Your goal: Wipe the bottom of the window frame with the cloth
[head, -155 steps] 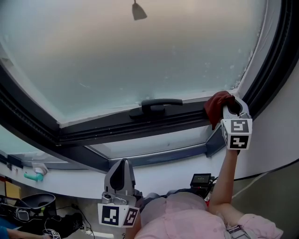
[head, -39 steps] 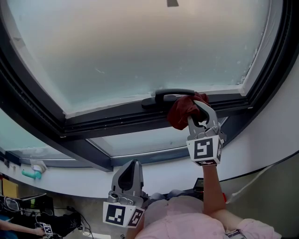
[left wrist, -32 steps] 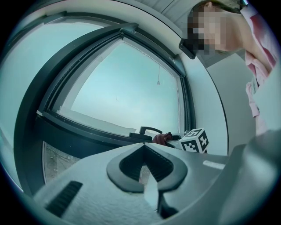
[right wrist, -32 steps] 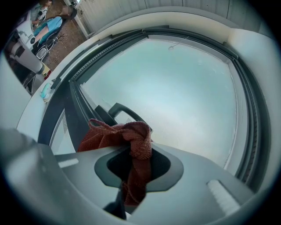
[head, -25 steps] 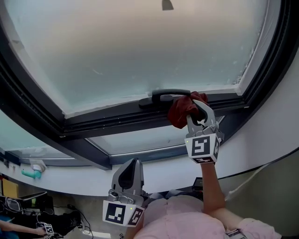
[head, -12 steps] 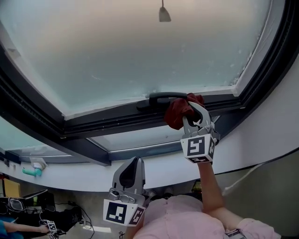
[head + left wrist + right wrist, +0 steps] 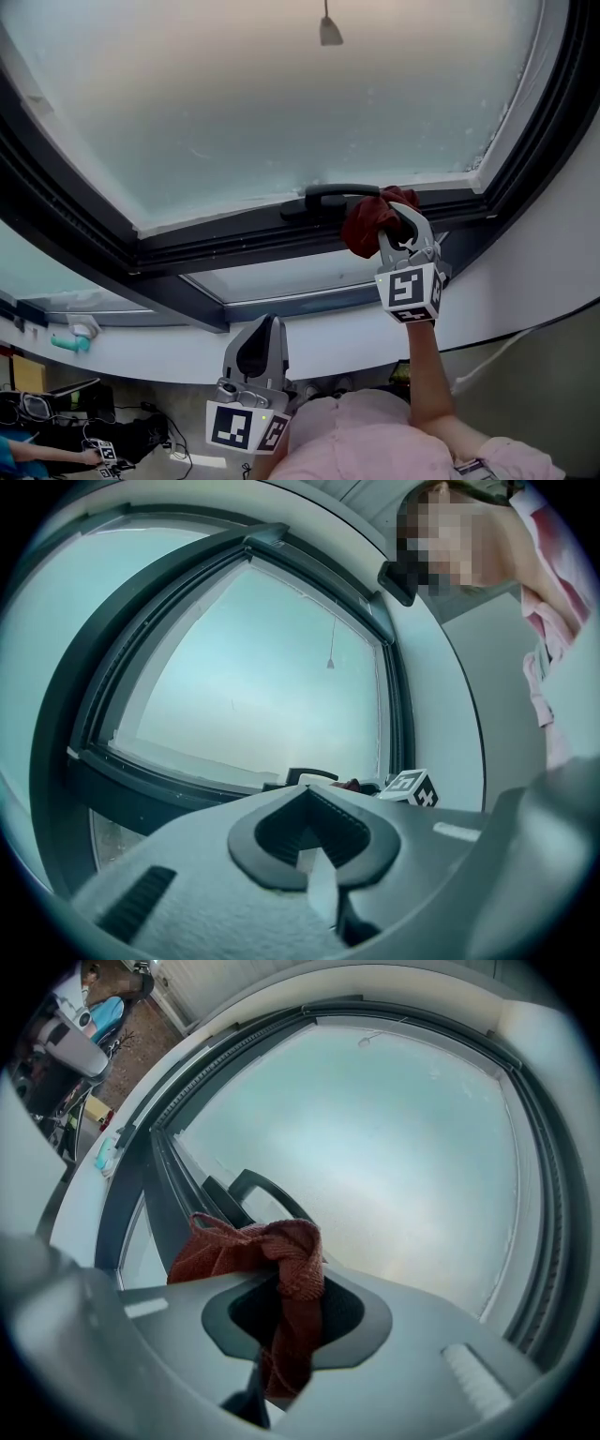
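R gripper [image 7: 397, 221]: jaws pinching red cloth [image 7: 368, 225]. One fold runs down thru the gap, the rest is bunched out front. The wad sits at the right end of the window handle [image 7: 330, 195], touching it or v. nearly so (can't tell which). It is pressed on the dark bottom frame rail [image 7: 234, 251] just below the handle.

L gripper [image 7: 255, 349]: jaws pressed together, nothing betw. them. Held well below and left of handle, off the frame.

Judgement: mid-wipe along the bottom rail. The long stretch left of the handle looks like the part yet to do. Can't tell clean from dirty on the dark rail.

Doing this step well (est.):
- Keep the wad on the rail ledge under the handle, not riding up onto the glass [image 7: 281, 103] above it.
- Handle blocks a straight pass, so slide the cloth beneath it or lift over and re-seat just left of it. Don't snag the loose folds on the handle end.
- Only a narrow fold is pinched and drag could pull it out, so use moderate pressure at a slow pace.
- Follow the rail's line leftward from the handle, w/ passes overlapping.
- L gripper has no job here; keep it below the handle, clear of the rail.
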Action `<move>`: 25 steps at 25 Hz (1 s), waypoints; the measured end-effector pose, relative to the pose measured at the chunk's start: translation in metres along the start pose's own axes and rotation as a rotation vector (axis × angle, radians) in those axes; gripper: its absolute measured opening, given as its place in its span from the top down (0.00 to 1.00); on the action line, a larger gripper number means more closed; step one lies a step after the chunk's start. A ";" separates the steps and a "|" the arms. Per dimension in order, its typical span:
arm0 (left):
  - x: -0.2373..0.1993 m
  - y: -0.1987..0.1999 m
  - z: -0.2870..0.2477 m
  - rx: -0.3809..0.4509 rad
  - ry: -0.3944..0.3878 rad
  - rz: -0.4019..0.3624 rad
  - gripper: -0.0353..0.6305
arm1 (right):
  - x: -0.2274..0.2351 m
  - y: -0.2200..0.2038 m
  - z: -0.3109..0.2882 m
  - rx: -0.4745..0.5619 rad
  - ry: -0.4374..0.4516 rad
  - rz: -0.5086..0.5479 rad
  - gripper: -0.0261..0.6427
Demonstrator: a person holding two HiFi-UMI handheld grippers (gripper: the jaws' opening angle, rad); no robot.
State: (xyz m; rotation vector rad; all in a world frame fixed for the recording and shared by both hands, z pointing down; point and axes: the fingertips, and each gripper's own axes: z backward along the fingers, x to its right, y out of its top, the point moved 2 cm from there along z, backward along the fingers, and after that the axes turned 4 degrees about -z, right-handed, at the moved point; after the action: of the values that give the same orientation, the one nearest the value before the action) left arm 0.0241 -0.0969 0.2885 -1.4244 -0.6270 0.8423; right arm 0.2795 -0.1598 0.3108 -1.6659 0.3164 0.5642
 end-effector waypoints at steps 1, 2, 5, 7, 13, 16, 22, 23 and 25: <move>0.000 0.000 -0.001 0.001 -0.002 0.000 0.95 | 0.001 0.000 0.000 0.000 0.000 -0.001 0.86; 0.001 0.000 -0.002 0.002 -0.006 0.000 0.95 | 0.001 -0.001 0.000 0.000 0.001 -0.001 0.86; 0.003 0.000 -0.005 0.006 -0.019 0.002 0.95 | 0.001 0.000 0.000 0.001 0.007 -0.001 0.86; 0.004 0.001 -0.007 0.009 -0.024 0.003 0.95 | 0.001 0.000 0.000 0.001 0.010 -0.003 0.86; 0.004 0.001 -0.012 0.014 -0.032 0.006 0.95 | 0.006 -0.004 0.001 -0.004 0.006 -0.007 0.86; 0.005 0.001 -0.015 0.015 -0.036 0.006 0.95 | 0.009 -0.005 0.001 -0.004 0.002 -0.011 0.86; 0.005 0.000 -0.019 0.015 -0.043 0.007 0.95 | 0.011 -0.007 0.002 -0.004 -0.001 -0.009 0.86; 0.005 0.000 -0.020 0.014 -0.046 0.008 0.95 | 0.012 -0.007 0.002 -0.004 -0.001 -0.010 0.86; 0.006 0.000 -0.021 0.014 -0.051 0.008 0.95 | 0.013 -0.007 0.002 -0.005 -0.003 -0.011 0.86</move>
State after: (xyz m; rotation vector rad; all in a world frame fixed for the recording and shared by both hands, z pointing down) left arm 0.0440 -0.1043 0.2861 -1.3977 -0.6533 0.8902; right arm 0.2935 -0.1554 0.3103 -1.6703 0.3038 0.5591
